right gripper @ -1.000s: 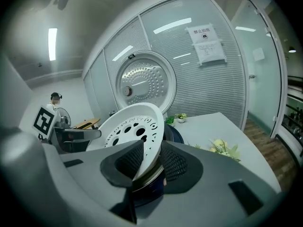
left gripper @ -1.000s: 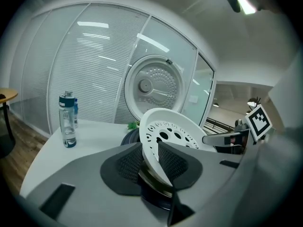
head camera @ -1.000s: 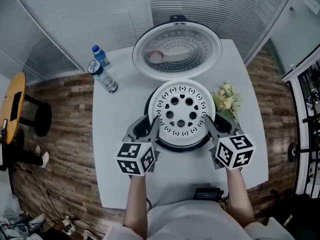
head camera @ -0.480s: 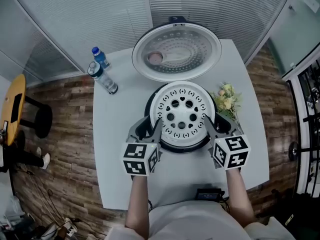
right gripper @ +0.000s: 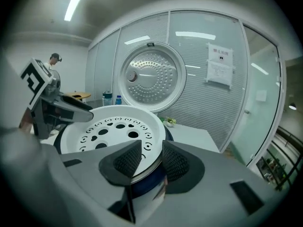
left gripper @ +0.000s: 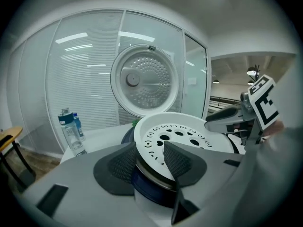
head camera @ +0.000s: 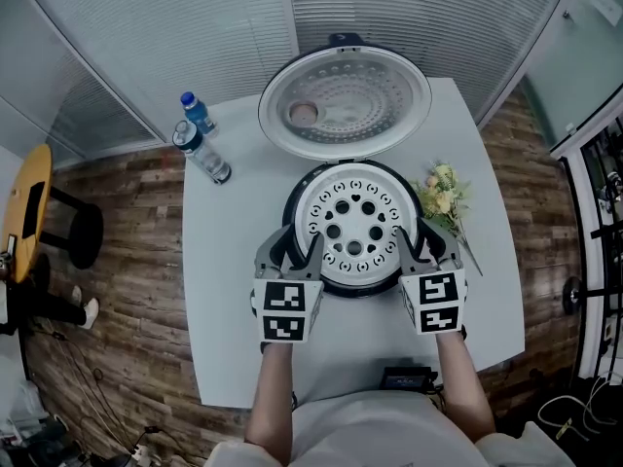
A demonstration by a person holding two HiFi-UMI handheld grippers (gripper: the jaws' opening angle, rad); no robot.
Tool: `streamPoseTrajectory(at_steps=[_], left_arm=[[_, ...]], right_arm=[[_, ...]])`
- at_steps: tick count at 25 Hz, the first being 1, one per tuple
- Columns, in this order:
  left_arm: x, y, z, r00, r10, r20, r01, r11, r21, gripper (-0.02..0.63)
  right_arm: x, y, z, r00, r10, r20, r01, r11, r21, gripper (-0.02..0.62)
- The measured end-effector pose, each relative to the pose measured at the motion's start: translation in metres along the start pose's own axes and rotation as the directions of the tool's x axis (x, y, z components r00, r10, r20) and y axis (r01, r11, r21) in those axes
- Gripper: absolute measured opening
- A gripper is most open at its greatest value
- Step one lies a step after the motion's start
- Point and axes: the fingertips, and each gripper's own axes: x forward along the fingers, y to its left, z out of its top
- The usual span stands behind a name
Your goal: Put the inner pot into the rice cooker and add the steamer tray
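Releasing: left gripper (head camera: 295,247), jaws just opened, spread astride the steamer tray (head camera: 356,224) rim; tray seated in the rice cooker (head camera: 292,205) ahead, inner pot presumably beneath; right gripper (head camera: 421,245) likewise just opened astride the rim; apparently only withdrawal to do

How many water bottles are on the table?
2. Both stand together near the table's far left corner: the nearer bottle and, just behind it, the blue-capped bottle. None seems hidden.
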Motion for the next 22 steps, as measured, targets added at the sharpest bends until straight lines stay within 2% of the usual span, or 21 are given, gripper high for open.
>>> streamPoseTrajectory(at_steps=[4, 8, 13, 18, 22], left_arm=[[0.005, -0.004, -0.001, 1.000, 0.023, -0.016, -0.022, 0.997, 0.079, 0.190], [0.006, -0.005, -0.001, 1.000, 0.024, -0.017, -0.022, 0.996, 0.088, 0.196], [-0.002, 0.001, 0.000, 0.999, 0.051, -0.001, -0.051, 0.994, 0.094, 0.229], [-0.023, 0.005, 0.015, 0.994, 0.078, 0.077, -0.081, 0.995, 0.049, 0.229], [-0.036, -0.003, 0.017, 0.991, 0.071, 0.110, -0.069, 0.997, -0.017, 0.227]], right_arm=[[0.002, 0.001, 0.000, 1.000, -0.015, -0.002, 0.015, 0.999, -0.032, 0.138], [0.002, -0.001, -0.001, 1.000, -0.003, 0.000, 0.003, 1.000, -0.022, 0.138], [-0.012, -0.003, 0.011, 0.994, 0.034, 0.100, -0.038, 0.998, 0.040, 0.137], [-0.031, -0.010, 0.012, 0.986, 0.054, 0.156, -0.079, 0.985, 0.156, 0.126], [-0.047, -0.011, 0.008, 0.975, 0.104, 0.194, -0.151, 0.958, 0.244, 0.084]])
